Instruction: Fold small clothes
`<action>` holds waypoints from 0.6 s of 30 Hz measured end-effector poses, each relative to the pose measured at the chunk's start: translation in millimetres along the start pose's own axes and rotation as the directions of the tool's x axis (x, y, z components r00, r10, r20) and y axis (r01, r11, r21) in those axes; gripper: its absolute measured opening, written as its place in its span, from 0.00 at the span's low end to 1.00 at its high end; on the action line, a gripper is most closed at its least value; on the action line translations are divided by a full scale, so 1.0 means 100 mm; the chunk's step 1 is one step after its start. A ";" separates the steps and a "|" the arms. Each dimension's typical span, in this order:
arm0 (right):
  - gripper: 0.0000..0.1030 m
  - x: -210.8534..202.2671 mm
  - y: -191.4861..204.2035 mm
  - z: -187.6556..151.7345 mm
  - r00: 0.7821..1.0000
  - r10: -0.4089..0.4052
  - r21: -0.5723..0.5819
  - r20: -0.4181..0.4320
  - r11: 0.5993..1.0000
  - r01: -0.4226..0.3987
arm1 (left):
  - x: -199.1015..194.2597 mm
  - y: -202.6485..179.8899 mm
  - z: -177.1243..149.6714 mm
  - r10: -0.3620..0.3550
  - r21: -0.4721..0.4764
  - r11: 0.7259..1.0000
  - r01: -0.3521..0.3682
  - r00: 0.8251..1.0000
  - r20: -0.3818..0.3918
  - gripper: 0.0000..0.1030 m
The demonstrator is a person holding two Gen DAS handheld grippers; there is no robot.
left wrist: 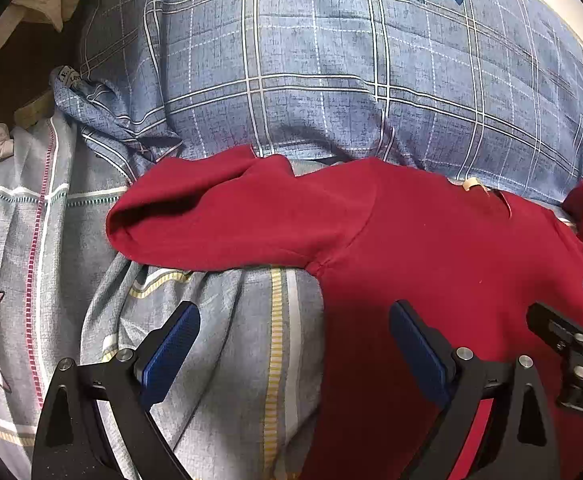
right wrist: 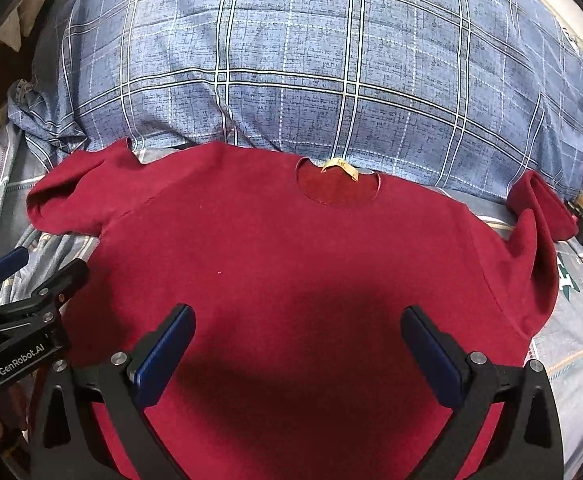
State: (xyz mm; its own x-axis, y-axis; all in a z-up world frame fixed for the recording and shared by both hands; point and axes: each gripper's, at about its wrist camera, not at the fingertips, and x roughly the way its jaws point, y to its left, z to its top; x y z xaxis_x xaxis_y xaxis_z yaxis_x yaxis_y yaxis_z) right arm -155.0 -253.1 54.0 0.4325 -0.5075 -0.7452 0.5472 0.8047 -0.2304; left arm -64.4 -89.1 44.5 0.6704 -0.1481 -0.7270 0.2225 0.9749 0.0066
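I had the red T-shirt (right wrist: 291,264) spread flat on the pale plaid bedsheet (left wrist: 247,360), its neckline (right wrist: 337,186) at twelve o'clock in the right wrist view, with a small yellow tag (right wrist: 339,166) showing inside the collar. Behind it, further toward twelve, a blue checked pillow (right wrist: 291,60) lay touching the shirt's top edge. One sleeve (right wrist: 75,196) stretched out toward nine o'clock, slightly rumpled; the other sleeve (right wrist: 539,208) bunched up toward three o'clock.

My right gripper (right wrist: 297,344) hovered over the shirt's lower body at six o'clock, its blue-padded jaws spread wide with nothing between them. My left gripper (left wrist: 295,340) also stood wide apart and empty; through its own camera I saw it straddling the shirt's side edge, one finger (left wrist: 171,348) above the sheet, the other finger (left wrist: 419,344) above red cloth. I couldn't tell whether either tool touched the fabric.
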 end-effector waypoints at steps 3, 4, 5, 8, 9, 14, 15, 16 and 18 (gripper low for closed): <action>1.00 -0.02 -0.02 -0.01 0.998 0.064 0.012 0.009 0.998 -0.064 | -0.01 0.01 0.00 -0.001 -0.003 1.000 0.001 1.000 0.001 0.93; 1.00 -0.04 -0.03 -0.02 0.996 0.086 0.022 0.014 0.996 -0.086 | -0.01 0.01 0.01 -0.001 -0.004 1.000 0.001 1.000 0.003 0.93; 1.00 -0.05 -0.02 -0.02 0.996 0.087 0.027 0.012 0.996 -0.088 | -0.01 0.01 0.01 0.000 -0.004 1.000 0.000 1.000 0.003 0.93; 1.00 -0.05 0.02 -0.03 0.998 0.065 0.006 -0.009 0.998 -0.065 | -0.01 0.01 0.00 0.002 -0.001 1.000 -0.002 1.000 0.002 0.93; 1.00 -0.04 0.03 -0.04 0.998 0.057 0.000 -0.019 0.998 -0.057 | -0.01 0.01 0.00 0.003 0.000 1.000 -0.003 1.000 0.000 0.93; 1.00 -0.08 0.01 -0.10 0.993 0.106 0.025 -0.060 0.994 -0.104 | 0.00 0.00 -0.01 0.005 0.005 1.000 -0.005 1.000 -0.004 0.93; 1.00 -0.08 0.00 -0.11 0.991 0.110 0.029 -0.069 0.994 -0.108 | 0.00 0.00 -0.01 0.006 0.007 1.000 -0.006 1.000 -0.005 0.93; 1.00 -0.08 0.00 -0.12 0.990 0.116 0.032 -0.081 0.993 -0.114 | 0.00 0.00 -0.01 0.006 0.009 1.000 -0.006 1.000 -0.004 0.93; 1.00 -0.08 -0.01 -0.15 0.988 0.124 0.036 -0.096 0.992 -0.121 | 0.01 -0.01 -0.01 0.007 0.013 1.000 -0.007 1.000 -0.005 0.93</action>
State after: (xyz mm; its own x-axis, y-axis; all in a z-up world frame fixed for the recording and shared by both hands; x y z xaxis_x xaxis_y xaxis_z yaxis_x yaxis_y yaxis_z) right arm -169.9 -245.2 50.6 0.4262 -0.3719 -0.8246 0.5164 0.8485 -0.1158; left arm -65.2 -89.6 43.2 0.6683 -0.1403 -0.7306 0.2268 0.9737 0.0205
